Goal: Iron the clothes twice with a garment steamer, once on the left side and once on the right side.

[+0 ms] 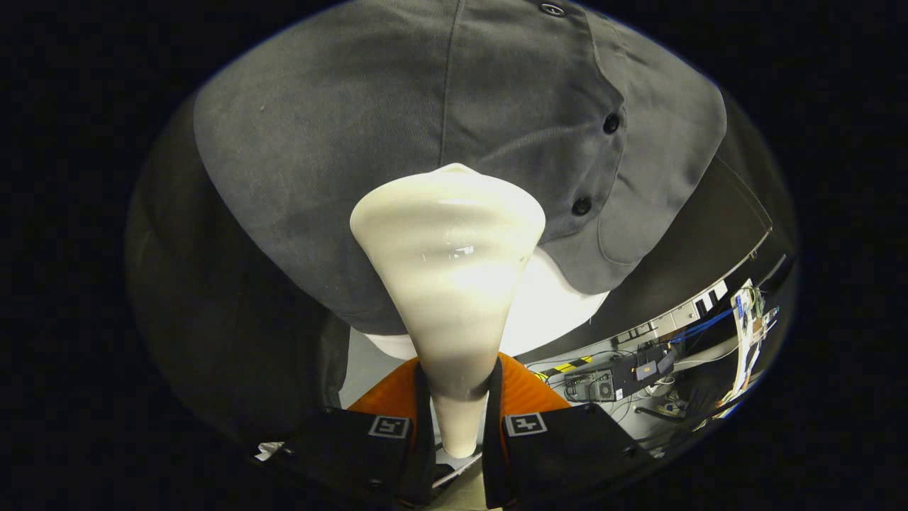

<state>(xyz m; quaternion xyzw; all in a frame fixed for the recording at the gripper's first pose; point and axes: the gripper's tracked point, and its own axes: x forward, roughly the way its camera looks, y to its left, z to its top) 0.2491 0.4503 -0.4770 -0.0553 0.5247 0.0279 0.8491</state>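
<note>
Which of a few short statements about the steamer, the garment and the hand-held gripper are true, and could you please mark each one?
1. The hand-held gripper is shut on the steamer's narrow handle. True.
2. The steamer is cream-white and widens toward its head. True.
3. The garment is bright red. False: it is grey.
4. The garment has dark buttons. True.
5. The steamer head points away from the garment. False: it points at the grey cloth just beyond the fingers.
</note>
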